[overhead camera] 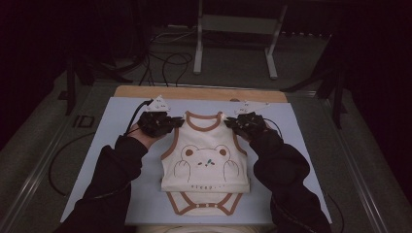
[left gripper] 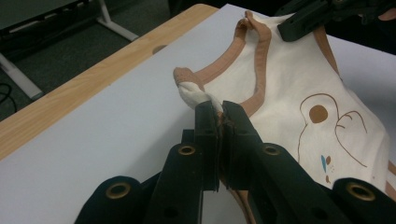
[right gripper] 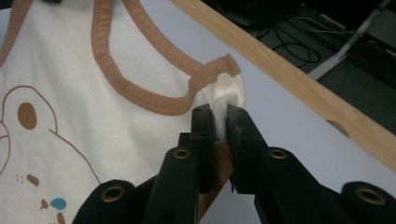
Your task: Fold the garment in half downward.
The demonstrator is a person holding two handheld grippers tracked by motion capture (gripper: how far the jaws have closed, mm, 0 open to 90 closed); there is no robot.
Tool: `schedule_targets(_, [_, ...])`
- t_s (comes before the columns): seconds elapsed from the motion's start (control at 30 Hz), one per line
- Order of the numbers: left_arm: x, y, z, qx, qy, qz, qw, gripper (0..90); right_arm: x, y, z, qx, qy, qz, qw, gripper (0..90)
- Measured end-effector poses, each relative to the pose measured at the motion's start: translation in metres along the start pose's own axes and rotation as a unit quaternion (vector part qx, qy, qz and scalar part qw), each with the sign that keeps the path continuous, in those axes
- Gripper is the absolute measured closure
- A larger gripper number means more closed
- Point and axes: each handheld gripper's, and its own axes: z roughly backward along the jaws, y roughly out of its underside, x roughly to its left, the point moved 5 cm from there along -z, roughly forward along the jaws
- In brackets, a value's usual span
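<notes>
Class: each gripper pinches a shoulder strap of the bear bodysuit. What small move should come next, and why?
Probably lift both straps together and carry them toward the snap end: the left gripper and right gripper are shut on the bodysuit, which lies flat on the table.

Both of the person's forearms are covered by black long sleeves (overhead camera: 114, 177) of soft, slightly puffy fabric, creased at the cuffs.

The left black plastic two-jaw gripper (overhead camera: 173, 124) has a bulky, angular body topped by a pale grey three-cornered plate (overhead camera: 159, 103) at its 12 o'clock side. A thin black cable (overhead camera: 136, 114) trails from it toward 7 o'clock. In the left gripper view, its jaws are flat matte-black bars with brass-coloured round rivets (left gripper: 187, 150) set in the linkage arms.

The right black plastic two-jaw gripper (overhead camera: 232, 122) matches it, with its own pale grey plate (overhead camera: 253, 106) and brass-ringed holes (right gripper: 181, 153) on the arms.
</notes>
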Motion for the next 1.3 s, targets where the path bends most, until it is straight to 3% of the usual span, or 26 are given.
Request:
schedule_targets(0.37, [0.006,-0.018,0.010,-0.007,-0.014,-0.015,0.9998,85.9,-0.009,-0.017,0.007,-0.009,0.015,0.008,0.9998,82.1])
schedule_targets(0.5, [0.007,-0.021,0.013,-0.013,-0.013,-0.009,0.9998,85.9,-0.012,-0.023,0.010,-0.016,0.019,0.006,0.9997,82.2])
schedule_targets(0.97, [0.018,-0.041,0.019,-0.024,-0.032,-0.021,0.9990,85.8,-0.021,-0.046,0.018,-0.039,0.036,0.013,0.9985,82.1])
schedule_targets(1.13, [0.018,-0.043,0.020,-0.029,-0.034,-0.025,0.9987,85.8,-0.023,-0.049,0.019,-0.042,0.039,0.014,0.9982,82.1])
schedule_targets(1.3, [0.012,-0.035,0.019,-0.029,-0.028,-0.028,0.9988,85.8,-0.019,-0.044,0.021,-0.046,0.039,0.018,0.9980,82.2])
